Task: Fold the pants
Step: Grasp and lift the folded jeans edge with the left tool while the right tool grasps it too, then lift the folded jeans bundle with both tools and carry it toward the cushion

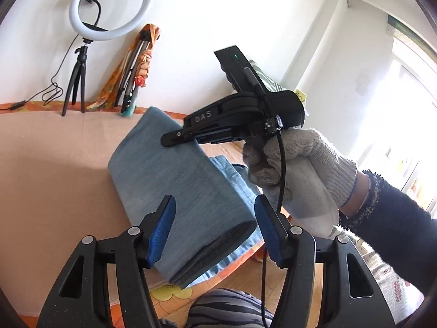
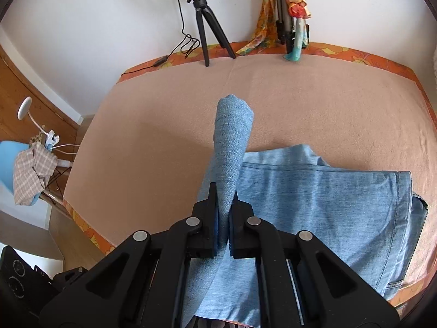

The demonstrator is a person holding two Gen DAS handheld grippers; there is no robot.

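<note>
Left gripper [image 1: 214, 228]: jaws stand well apart, nothing clamped. Blue pads [image 1: 161, 232] sit on either side of the folded pants [image 1: 174, 180] in the left wrist view, but clear of the cloth; it hovers above, pointing shallowly down toward the far wall.

Right gripper [image 2: 224, 231]: jaws pinched nearly closed on a fold of denim. The fold stands up between the pads in a narrow ridge running away from the camera, tip rounded over. It's pitched steeply down at the bed. In the left wrist view it shows from the side, held in a white knit-gloved right hand [image 1: 297, 169] with a dark sleeve behind the wrist, a black cable hanging past the glove, and fingers over the far edge of the folded stack.

Pants: light blue jeans on the pink blanket [image 2: 314, 109] covering the bed, near its front edge. The lower part lies flat with the hem to the right in the right wrist view; the pinched layer is lifted off it.

Background: ring light [image 1: 109, 8] on a small black tripod [image 2: 210, 30] by the wall, with a folded stand wrapped in orange cloth [image 1: 136, 65] beside it.
</note>
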